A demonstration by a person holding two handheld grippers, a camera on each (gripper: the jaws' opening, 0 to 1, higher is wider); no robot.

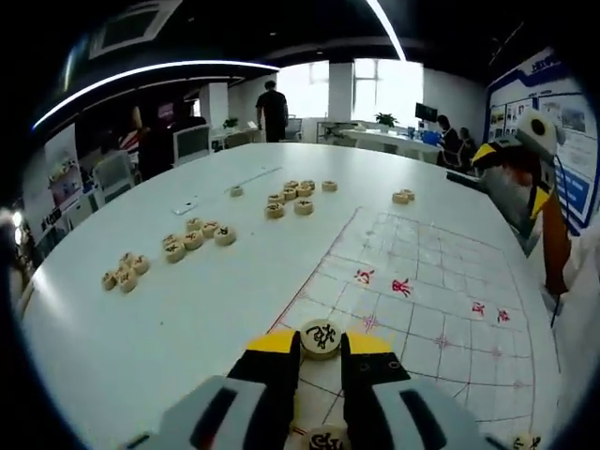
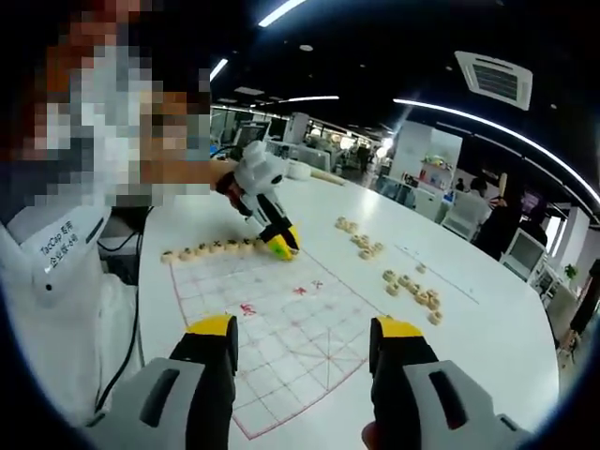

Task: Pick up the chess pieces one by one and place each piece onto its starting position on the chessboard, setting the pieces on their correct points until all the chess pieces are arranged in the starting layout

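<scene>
My left gripper [image 1: 321, 347] is shut on a round wooden chess piece [image 1: 321, 337] with a black character, low over the near edge of the white chessboard [image 1: 422, 309] with red lines. Another piece [image 1: 328, 439] lies between the jaws nearer the camera. In the right gripper view the left gripper [image 2: 280, 246] is at the end of a row of pieces [image 2: 208, 248] along the chessboard's [image 2: 281, 319] far edge. My right gripper [image 2: 306, 333] hangs open above the board's near side, nothing between its jaws. It also appears as the right gripper [image 1: 520, 159] beyond the board.
Loose pieces lie in clusters on the white table [image 1: 141, 337]: one group [image 1: 125, 272] at left, another [image 1: 197, 234], a third [image 1: 292, 197] and a pair [image 1: 403, 197] farther off. A person in white [image 2: 66, 281] stands at the table's edge. Office desks and people are behind.
</scene>
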